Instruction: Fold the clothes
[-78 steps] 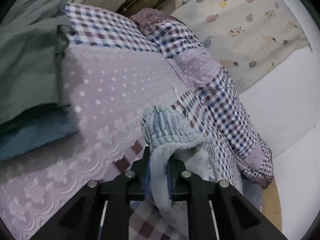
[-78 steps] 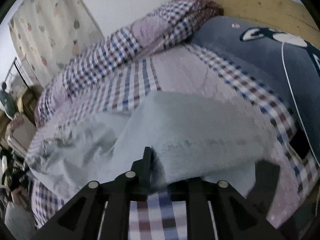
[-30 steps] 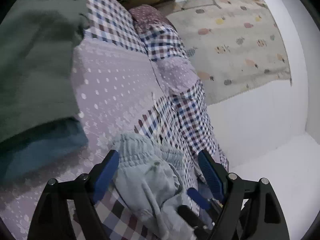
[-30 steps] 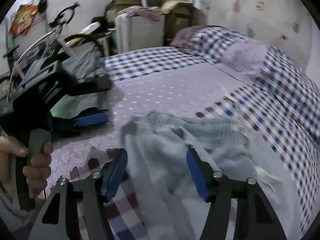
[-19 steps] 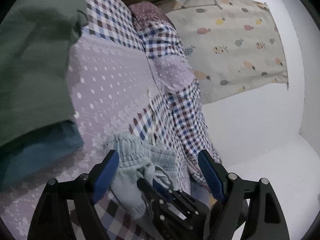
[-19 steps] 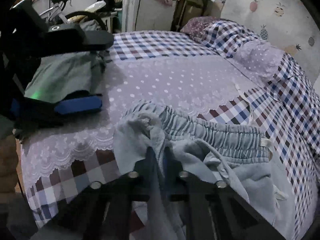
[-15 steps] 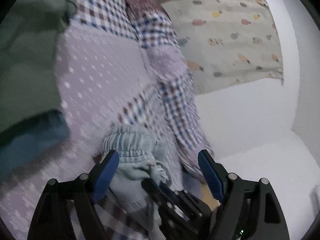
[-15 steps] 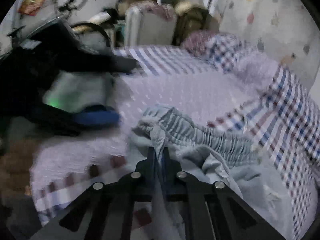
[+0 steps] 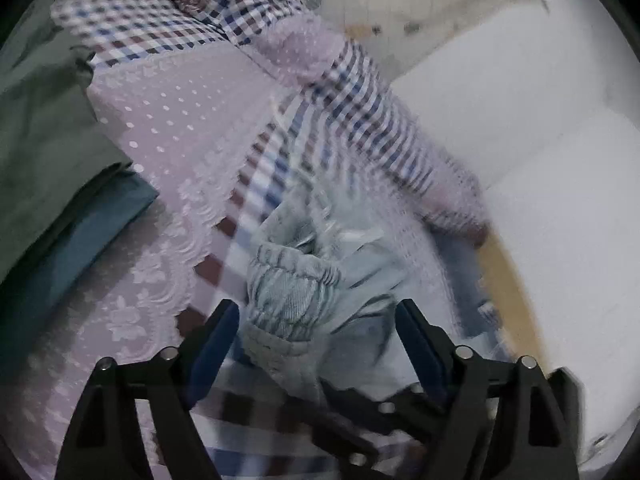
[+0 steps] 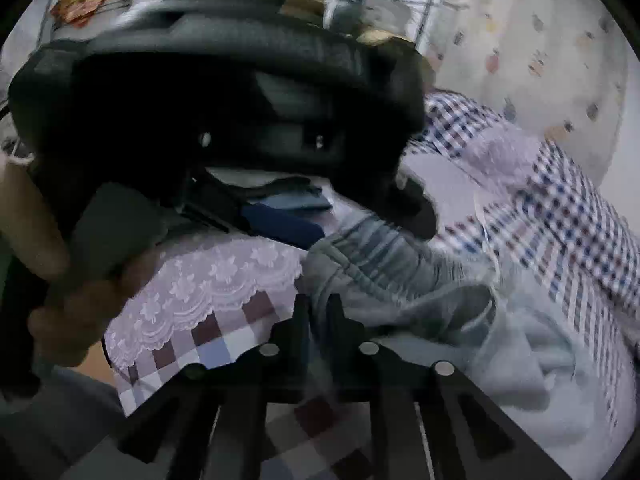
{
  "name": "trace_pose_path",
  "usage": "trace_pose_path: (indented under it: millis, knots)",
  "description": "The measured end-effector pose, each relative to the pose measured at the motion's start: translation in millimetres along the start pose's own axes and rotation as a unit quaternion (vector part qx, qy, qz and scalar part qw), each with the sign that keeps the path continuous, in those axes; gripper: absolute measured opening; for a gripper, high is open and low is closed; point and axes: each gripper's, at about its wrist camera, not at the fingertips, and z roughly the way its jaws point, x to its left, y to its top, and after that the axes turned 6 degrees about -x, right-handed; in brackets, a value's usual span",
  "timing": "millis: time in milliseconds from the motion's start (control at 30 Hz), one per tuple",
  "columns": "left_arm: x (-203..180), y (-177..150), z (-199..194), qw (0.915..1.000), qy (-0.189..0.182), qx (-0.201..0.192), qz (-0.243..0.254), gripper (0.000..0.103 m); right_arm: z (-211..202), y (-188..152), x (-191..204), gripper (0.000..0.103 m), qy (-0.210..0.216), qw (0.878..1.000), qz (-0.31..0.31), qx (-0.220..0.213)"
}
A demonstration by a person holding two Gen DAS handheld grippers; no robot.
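1. The pale grey-blue garment [image 9: 296, 292] lies bunched on the bed, on the checked part of the bedspread [image 9: 188, 120] just past its lace border, with its gathered elastic waistband uppermost.
2. The left gripper [image 9: 316, 336] has its blue-padded fingers [image 9: 212, 340] spread wide on either side of the waistband, not gripping it.
3. The right gripper [image 10: 318, 312] has its fingers pressed together, pinching a fold of the garment [image 10: 384, 276] at the waistband edge.
4. In the right wrist view the black body of the left gripper [image 10: 224, 92] fills the upper left and blocks most of the room behind it; a hand [image 10: 80, 304] on its handle shows at the left edge, blurred.
5. Toward the far left side of the bed lies a stack of folded clothes [image 9: 48, 152], dark green over teal.
6. A checked pillow [image 9: 352, 92] and rolled quilt run along the bed's right side against the white wall [image 9: 540, 152]; a patterned cloth [image 10: 532, 36] hangs on the wall beyond.
7. Both views are motion-blurred, so the garment's lower part and the dark item by the wooden bed edge [image 9: 508, 280] are hard to make out.
8. The right gripper's black frame [image 9: 360, 420] is partly seen at the bottom of the left wrist view, cut off by the left gripper's fingers.
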Motion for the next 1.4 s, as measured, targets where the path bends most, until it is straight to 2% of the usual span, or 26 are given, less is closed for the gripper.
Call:
trace_pose_path:
  millis: [67, 100, 133, 200, 267, 300, 367, 400, 433, 467, 533, 633, 767, 833, 900, 933, 1000, 1033, 1067, 1133, 1200, 1267, 1300, 1333, 1400]
  knots:
    - [-1.3, -0.6, 5.7, 0.9996, 0.024, 0.008, 0.014, 0.079, -4.7, -9.1, -1.3, 0.022, -0.004, 1.0, 0.017, 0.005]
    - [-1.6, -1.0, 8.2, 0.999, 0.037, 0.009, 0.021, 0.078, -7.0, -13.6, -1.9, 0.038, -0.007, 1.0, 0.025, 0.007]
    - [-2.4, 0.2, 11.5, 0.9985, 0.046, 0.009, 0.029, 0.076, -12.2, -19.3, -4.0, 0.046, -0.012, 0.999, 0.03, 0.01]
    - [-3.8, 3.5, 15.4, 0.9978, 0.054, 0.008, 0.038, 0.076, -31.3, -34.3, -12.7, 0.051, -0.033, 0.999, 0.029, 0.018]
    - [-4.3, 6.3, 20.6, 0.9969, 0.064, 0.008, 0.044, 0.071, -50.8, -50.1, -23.1, 0.053, -0.056, 0.998, 0.028, 0.028]
    - [-3.4, 7.9, 24.1, 0.9963, 0.072, 0.009, 0.046, 0.06, -61.5, -59.7, -31.8, 0.056, -0.072, 0.996, 0.029, 0.036]
    - [0.7, 11.4, 28.4, 0.9963, 0.075, 0.006, 0.041, 0.054, -84.6, -81.2, -53.4, 0.058, -0.107, 0.992, 0.036, 0.057]
    - [4.8, 15.4, 29.1, 0.9969, 0.071, 0.0, 0.034, 0.045, -95.4, -93.0, -65.9, 0.06, -0.128, 0.989, 0.042, 0.069]
    - [8.8, 19.0, 28.2, 0.9977, 0.063, -0.011, 0.024, 0.034, -106.2, -104.7, -78.4, 0.06, -0.148, 0.985, 0.048, 0.08]
    - [15.6, 20.3, 29.2, 0.9981, 0.058, -0.022, 0.006, 0.029, -117.0, -116.5, -90.9, 0.061, -0.168, 0.98, 0.055, 0.092]
    - [35.3, 21.1, 25.2, 0.9964, 0.024, -0.057, -0.057, 0.027, -138.7, -140.1, -115.8, 0.061, -0.208, 0.969, 0.067, 0.115]
    - [48.3, 21.0, 12.2, 0.9875, -0.009, -0.116, -0.106, 0.026, -182.9, -170.5, -152.9, 0.061, -0.251, 0.952, 0.118, 0.131]
    - [52.8, 19.2, 1.3, 0.975, -0.033, -0.175, -0.133, 0.026, -262.6, -209.9, -207.8, 0.062, -0.311, 0.916, 0.231, 0.108]
    - [64.4, 18.6, -0.2, 0.9658, -0.042, -0.196, -0.165, 0.026, -302.5, -229.6, -235.2, 0.064, -0.339, 0.891, 0.286, 0.095]
    - [76.4, 19.3, -3.9, 0.9564, -0.051, -0.21, -0.196, 0.023, -349.5, -251.2, -259.7, 0.065, -0.368, 0.86, 0.346, 0.071]
    - [85.7, 17.2, -14.2, 0.9464, -0.051, -0.238, -0.212, 0.0, -372.5, -263.9, -269.2, 0.066, -0.38, 0.842, 0.379, 0.055]
    - [99.9, 17.4, -29.6, 0.9248, -0.053, -0.293, -0.237, 0.0, -415.5, -294.6, -289.1, 0.066, -0.395, 0.798, 0.455, 0.019]
    - [111.6, 17.3, -47.2, 0.9121, -0.062, -0.322, -0.246, 0.0, -429.3, -306.0, -297.6, 0.066, -0.396, 0.781, 0.483, 0.005]
    - [121.2, 19.9, -56.4, 0.9067, -0.071, -0.329, -0.254, 0.0, -431.5, -311.6, -303.9, 0.066, -0.392, 0.774, 0.498, -0.004]
    - [129.5, 22.2, -59.7, 0.9122, -0.067, -0.314, -0.255, 0.0, -435.9, -322.7, -316.4, 0.067, -0.383, 0.758, 0.527, -0.021]
    - [122.2, 23.5, -54.6, 0.9281, -0.047, -0.289, -0.23, 0.0, -440.3, -333.9, -328.9, 0.068, -0.373, 0.742, 0.556, -0.038]
    - [106.9, 26.7, -41.6, 0.9478, -0.039, -0.255, -0.187, 0.002, -444.7, -345.0, -341.5, 0.068, -0.363, 0.724, 0.584, -0.055]
    - [98.1, 26.7, -36.0, 0.9564, -0.035, -0.238, -0.165, 0.013, -446.9, -350.6, -347.8, 0.068, -0.358, 0.715, 0.598, -0.064]
    - [90.4, 26.7, -29.6, 0.9631, -0.032, -0.224, -0.146, 0.034, -449.1, -356.2, -354.0, 0.068, -0.353, 0.705, 0.611, -0.072]
    - [74.8, 24.5, -12.2, 0.9722, -0.039, -0.199, -0.118, 0.059, -453.5, -367.3, -366.6, 0.068, -0.341, 0.685, 0.637, -0.089]
